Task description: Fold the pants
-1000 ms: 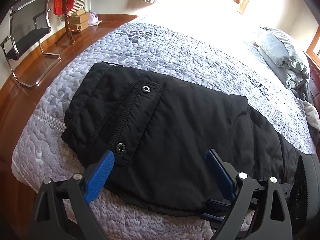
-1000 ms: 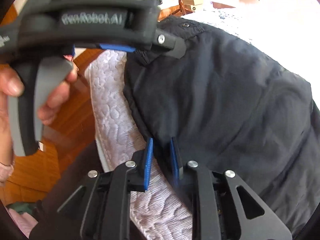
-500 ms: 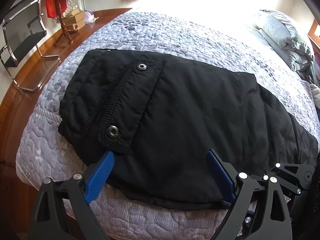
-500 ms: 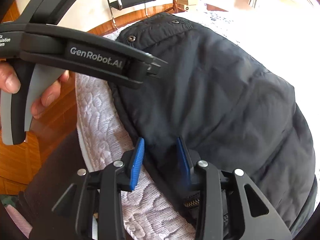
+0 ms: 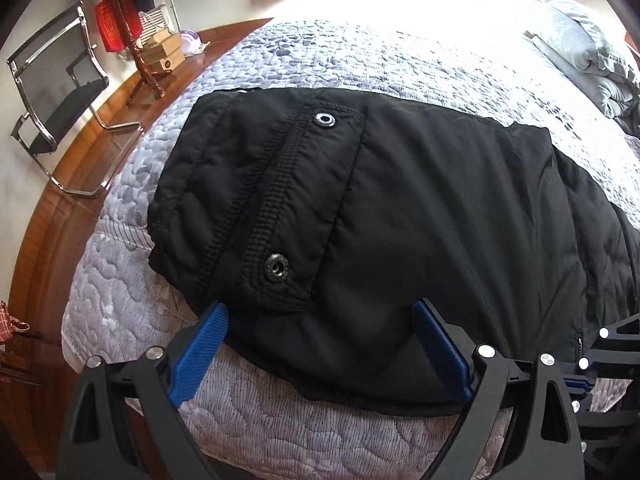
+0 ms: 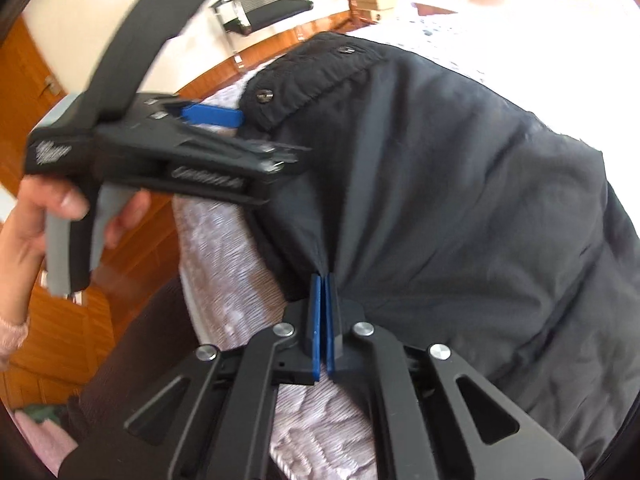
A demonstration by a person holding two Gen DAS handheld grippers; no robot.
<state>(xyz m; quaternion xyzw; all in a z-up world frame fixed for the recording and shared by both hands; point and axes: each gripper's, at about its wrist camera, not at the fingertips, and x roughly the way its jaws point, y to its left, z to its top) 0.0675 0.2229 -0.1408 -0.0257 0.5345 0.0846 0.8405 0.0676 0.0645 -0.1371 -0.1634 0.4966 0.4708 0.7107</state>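
Black padded pants (image 5: 400,216) lie spread flat on a bed, near its foot edge, with the waistband toward the bed's left corner. Two metal snap buttons (image 5: 276,268) sit on a stitched flap beside the waistband. The bedspread (image 5: 360,56) under them is pale grey quilted fabric with a pebble pattern, and bright sunlight washes out its far side.

The left gripper (image 5: 320,344) hovers at the near hem of the pants with its blue pads set wide apart, holding nothing. The right gripper (image 6: 324,320) has its blue pads pressed together on a pinch of the pants' near edge, and the cloth puckers into creases at that spot. A bare hand (image 6: 36,232) grips the left tool's handle.

Grey pillows (image 5: 580,44) are stacked at the bed's far right corner. Beyond the left edge is polished wooden floor (image 5: 52,216), with a chrome-framed black chair (image 5: 56,92) against the white wall and cardboard boxes (image 5: 164,54) next to a wooden stand hung with red cloth
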